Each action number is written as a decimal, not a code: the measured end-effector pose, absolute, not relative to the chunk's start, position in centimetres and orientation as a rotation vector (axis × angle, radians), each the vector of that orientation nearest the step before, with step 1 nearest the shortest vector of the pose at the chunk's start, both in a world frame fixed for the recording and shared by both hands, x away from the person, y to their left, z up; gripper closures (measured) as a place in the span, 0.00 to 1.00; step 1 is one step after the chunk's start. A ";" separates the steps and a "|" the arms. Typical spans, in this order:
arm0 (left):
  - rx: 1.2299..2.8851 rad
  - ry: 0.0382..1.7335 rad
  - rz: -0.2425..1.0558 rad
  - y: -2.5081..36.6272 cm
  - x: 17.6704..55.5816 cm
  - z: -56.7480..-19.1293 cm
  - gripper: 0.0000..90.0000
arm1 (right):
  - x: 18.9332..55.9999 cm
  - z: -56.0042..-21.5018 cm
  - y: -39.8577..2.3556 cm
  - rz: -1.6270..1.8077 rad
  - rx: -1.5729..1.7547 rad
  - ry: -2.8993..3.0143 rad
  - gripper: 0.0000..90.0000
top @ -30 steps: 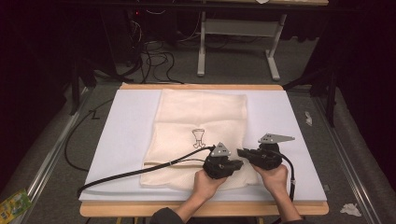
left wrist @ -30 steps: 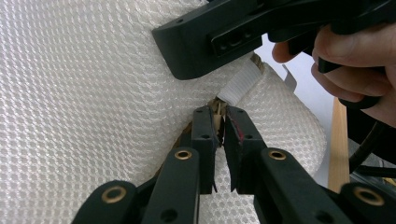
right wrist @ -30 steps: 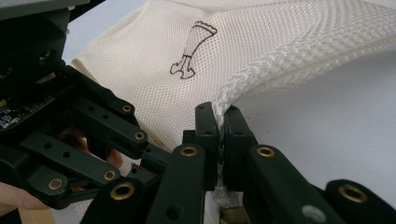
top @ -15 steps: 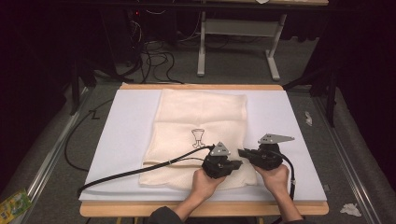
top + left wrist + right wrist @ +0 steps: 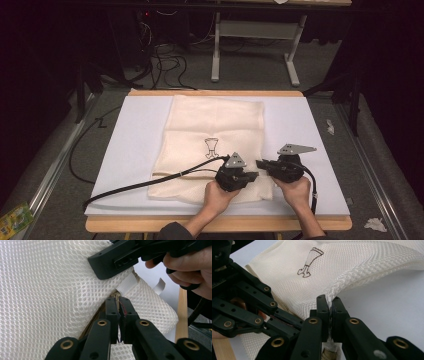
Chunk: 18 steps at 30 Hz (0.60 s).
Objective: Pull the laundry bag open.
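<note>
Both grippers clamp the cream mesh bag (image 5: pixel 210 145) at its six o'clock edge on the white mat (image 5: pixel 310 125): left gripper (image 5: pixel 119 302) just closed near its zipper, right gripper (image 5: pixel 330 303) pinches the hem. Risk: thin mesh slips out, or tugging apart strains the seam.

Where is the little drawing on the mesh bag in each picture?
High view: the drawing sits mid-picture on the cream mesh bag, just up and left of the left gripper.
Left gripper view: I can't find the drawing here.
Right gripper view: the drawing is near the top, left of centre.
Shared landmark: the bag's thick woven edge band.
</note>
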<state>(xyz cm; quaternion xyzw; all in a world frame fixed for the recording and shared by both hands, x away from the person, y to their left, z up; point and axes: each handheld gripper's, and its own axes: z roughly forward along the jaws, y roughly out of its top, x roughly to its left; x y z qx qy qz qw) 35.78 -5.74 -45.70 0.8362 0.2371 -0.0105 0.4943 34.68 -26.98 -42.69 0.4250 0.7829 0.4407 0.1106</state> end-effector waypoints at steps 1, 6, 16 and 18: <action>2.027 0.575 -0.027 -5.7 35.7 -45.7 0.97 | 34.6 -42.7 -27.1 1.294 1.248 2.300 0.98; 2.038 0.577 -0.023 -5.7 35.5 -45.5 0.97 | 34.5 -42.9 -27.4 1.301 1.246 2.300 0.98; 2.047 0.576 0.036 -5.4 35.1 -45.1 0.97 | 34.4 -42.8 -27.2 1.308 1.242 2.295 0.99; 2.053 0.577 0.044 -5.1 35.1 -44.9 0.97 | 34.3 -42.7 -27.6 1.309 1.247 2.285 0.99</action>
